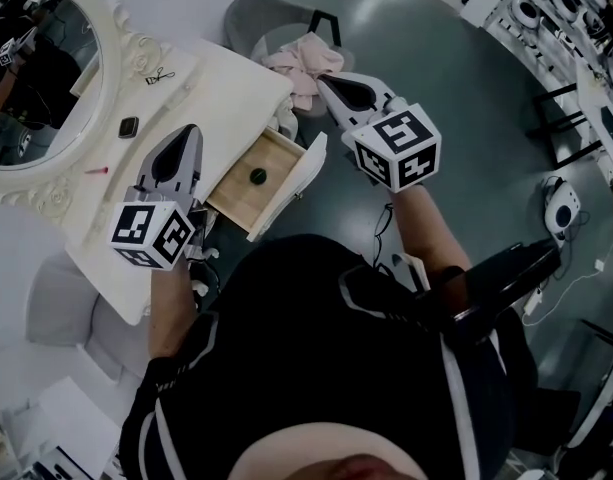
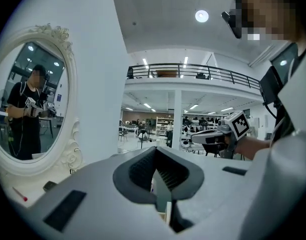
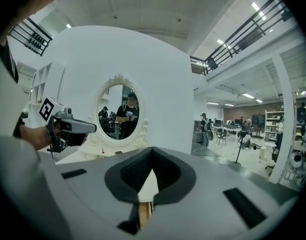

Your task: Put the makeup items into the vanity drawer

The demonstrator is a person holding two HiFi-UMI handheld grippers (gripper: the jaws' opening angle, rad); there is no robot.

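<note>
The white vanity has its wooden drawer pulled open, with a small dark round item lying inside. On the tabletop lie a dark compact, a thin pink stick and a black eyelash curler. My left gripper hovers over the tabletop just left of the drawer, shut and holding nothing. Beyond the drawer's right end, my right gripper is held in the air, also shut and empty. Each gripper view shows its own jaws closed together, for the left gripper and the right gripper.
An oval mirror in an ornate white frame stands at the vanity's back. A grey chair with a pink cloth sits beyond the drawer. A white stool stands by the vanity's near end. Shelving lines the far right.
</note>
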